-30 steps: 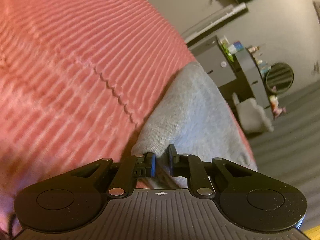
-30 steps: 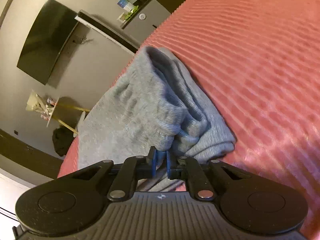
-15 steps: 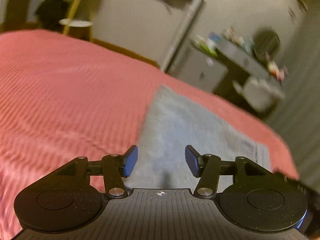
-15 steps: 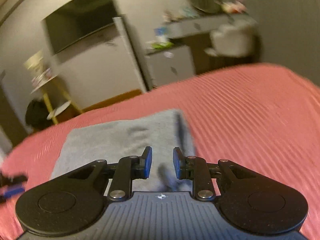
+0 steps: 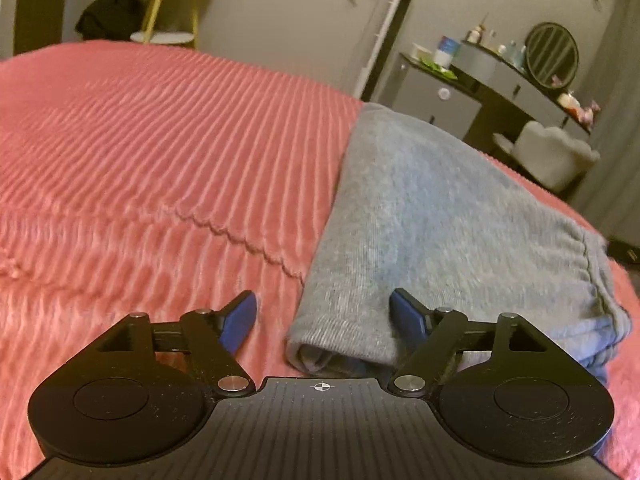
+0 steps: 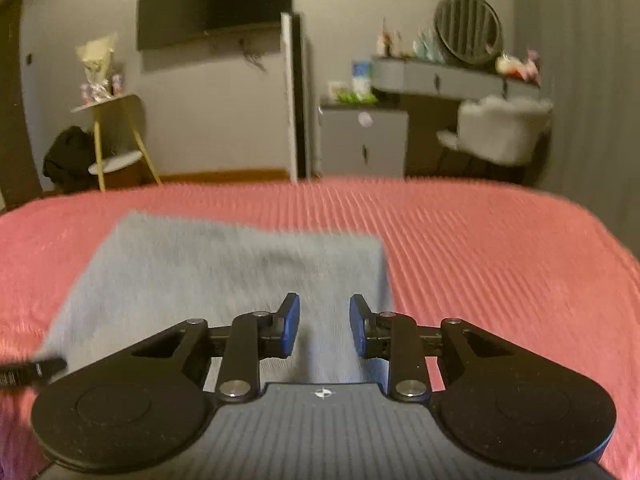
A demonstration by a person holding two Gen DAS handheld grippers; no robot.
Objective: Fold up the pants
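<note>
The grey pants (image 5: 440,216) lie folded in a flat rectangle on the pink ribbed bedspread (image 5: 160,152). My left gripper (image 5: 326,316) hovers at their near left corner. Its jaws stand wide apart and are opening; the corner lies under the gap, untouched by the blue pads (image 5: 240,320). In the right wrist view the pants (image 6: 224,264) stretch ahead and to the left. My right gripper (image 6: 325,320) sits over their near right part, its jaws opening with a narrow gap and no cloth pinched. A black piece (image 6: 28,372) at the left edge looks like part of the other gripper.
Beyond the bed's far edge (image 6: 400,188) stand a grey dresser (image 6: 364,140), a desk with a round mirror (image 6: 468,32), a white fluffy chair (image 6: 500,128) and a yellow side table (image 6: 116,136). A dark screen (image 6: 212,4) hangs on the wall.
Both grippers have let go of the pants and opened. Both views have rolled upright and pulled back. The bunched cloth now lies flat in a folded rectangle.
</note>
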